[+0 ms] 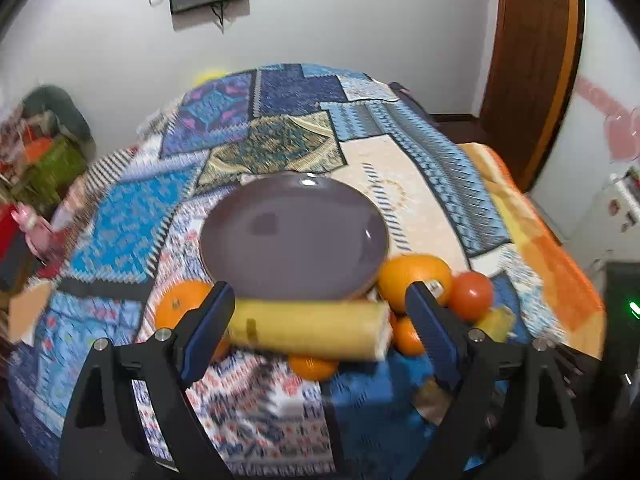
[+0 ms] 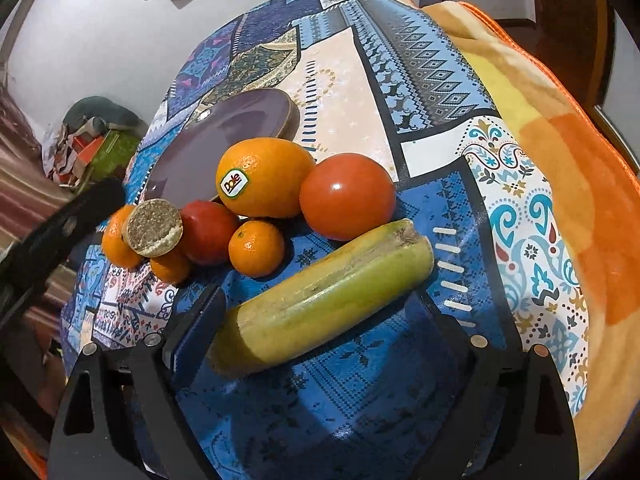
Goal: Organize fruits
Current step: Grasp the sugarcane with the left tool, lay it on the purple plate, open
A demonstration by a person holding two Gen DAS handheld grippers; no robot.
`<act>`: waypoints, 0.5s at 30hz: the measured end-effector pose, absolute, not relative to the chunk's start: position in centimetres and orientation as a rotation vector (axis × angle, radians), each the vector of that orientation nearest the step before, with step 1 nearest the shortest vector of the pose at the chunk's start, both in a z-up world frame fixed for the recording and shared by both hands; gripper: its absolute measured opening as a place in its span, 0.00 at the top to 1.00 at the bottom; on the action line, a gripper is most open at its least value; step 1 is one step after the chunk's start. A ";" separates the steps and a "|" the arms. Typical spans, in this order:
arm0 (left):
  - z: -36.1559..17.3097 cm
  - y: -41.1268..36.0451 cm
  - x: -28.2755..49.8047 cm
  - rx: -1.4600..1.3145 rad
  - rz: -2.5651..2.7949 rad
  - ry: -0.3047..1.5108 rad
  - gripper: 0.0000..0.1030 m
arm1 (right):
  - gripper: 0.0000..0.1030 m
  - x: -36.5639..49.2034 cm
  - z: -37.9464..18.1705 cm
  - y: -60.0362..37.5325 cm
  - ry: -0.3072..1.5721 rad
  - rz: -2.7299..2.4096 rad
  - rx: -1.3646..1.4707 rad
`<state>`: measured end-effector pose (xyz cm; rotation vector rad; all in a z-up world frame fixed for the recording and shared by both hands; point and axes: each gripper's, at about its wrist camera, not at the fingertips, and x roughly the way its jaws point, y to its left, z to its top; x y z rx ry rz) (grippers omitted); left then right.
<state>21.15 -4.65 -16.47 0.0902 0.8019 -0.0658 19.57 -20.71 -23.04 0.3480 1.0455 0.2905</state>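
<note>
Right claw [image 2: 316, 316] stood wide, jaws released, with the near banana piece [image 2: 320, 294] lying slantwise between them, not pinched. It rested on the patterned cloth [image 2: 400, 380] covering the tabletop. To take it well, I judged the claw wanted to turn until its pads squared up across the fruit's narrow width near the middle, then close gently, since the skin looked soft and bruisable.

Left claw [image 1: 320, 316] was likewise released, jaws apart. A second banana piece [image 1: 310, 330] sat across the gap, blurred; whether its left end touched the left pad I could not tell.

Beyond the claws the fruit heap crowded together: the labelled big orange [image 2: 266, 178], a tomato [image 2: 347, 196] just beside it, a red fruit [image 2: 210, 230], and small mandarins [image 2: 256, 248] tucked in front.

Farther out, the purple plate [image 1: 294, 236] sat empty on the cloth, its near rim touching the heap. Nothing had been placed in it yet.
</note>
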 end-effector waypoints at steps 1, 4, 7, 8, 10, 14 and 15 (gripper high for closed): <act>-16.6 -4.9 21.6 0.103 -0.044 0.800 0.15 | 0.14 19.5 -23.0 -20.7 1.042 0.293 0.344; -17.5 -5.0 22.7 0.117 -0.009 0.830 0.15 | 0.14 19.4 -23.0 -20.8 1.037 0.310 0.335; -18.3 -4.4 23.0 0.113 0.011 0.855 0.15 | 0.15 19.3 -23.0 -21.1 1.036 0.328 0.328; -18.4 -4.2 22.9 0.110 0.013 0.862 0.15 | 0.15 19.3 -22.9 -21.1 1.036 0.331 0.326; -18.5 -3.6 22.3 0.102 0.003 0.869 0.15 | 0.15 19.2 -22.8 -21.2 1.037 0.342 0.319; -18.7 -3.0 20.5 0.106 -0.026 0.886 0.15 | 0.17 18.9 -22.5 -21.5 1.036 0.357 0.293; -18.7 -2.9 20.2 0.107 -0.030 0.892 0.15 | 0.18 18.7 -22.4 -21.7 1.036 0.360 0.282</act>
